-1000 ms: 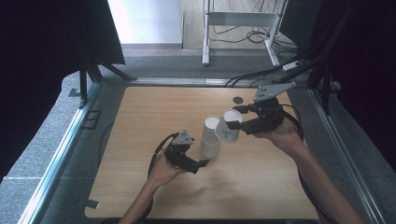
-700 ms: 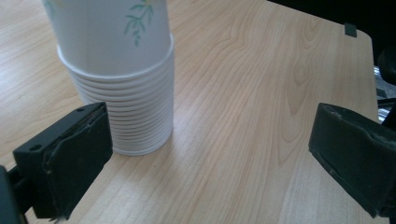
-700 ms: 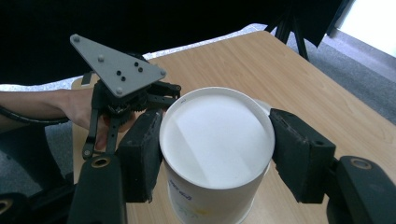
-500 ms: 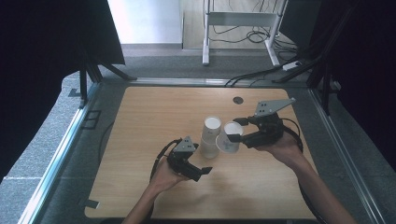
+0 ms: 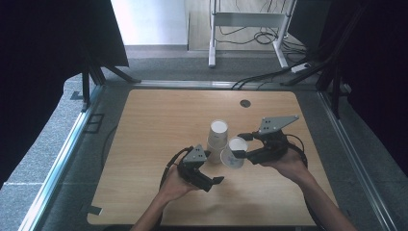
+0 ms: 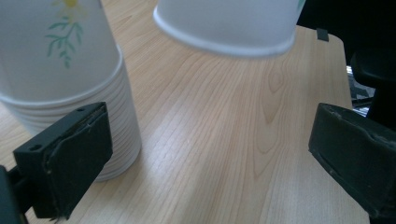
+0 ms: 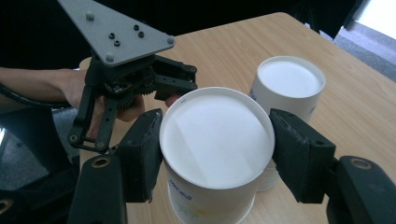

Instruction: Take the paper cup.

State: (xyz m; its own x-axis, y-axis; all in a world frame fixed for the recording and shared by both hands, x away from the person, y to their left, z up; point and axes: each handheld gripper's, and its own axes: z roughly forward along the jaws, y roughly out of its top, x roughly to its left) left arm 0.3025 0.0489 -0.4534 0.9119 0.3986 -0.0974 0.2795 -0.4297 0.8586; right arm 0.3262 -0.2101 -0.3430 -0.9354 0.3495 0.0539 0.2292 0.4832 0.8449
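High view, right gripper: the right gripper is clamped on a single upside-down paper cup, carried tilted just above the wooden table.
High view, stack: the stack of paper cups stands inverted near the table's middle, just beside the carried cup; I cannot tell whether the two touch.
High view, left gripper: the left gripper hovers in front of the stack, jaws spread, nothing between them.
Left gripper view: the stack, printed with a small flower sprig, sits by one jaw without being pinched; the carried cup's rim hangs clear of the tabletop.
Right gripper view: both pads press the sides of the cup just below its white base, the stack behind it, the other hand's gripper beyond.
Step in hand: by my reading, one cup has been taken off the stack and is about to be set down beside it.
Next move: lower it level until the rim sits flat, clear of the stack, then let go.
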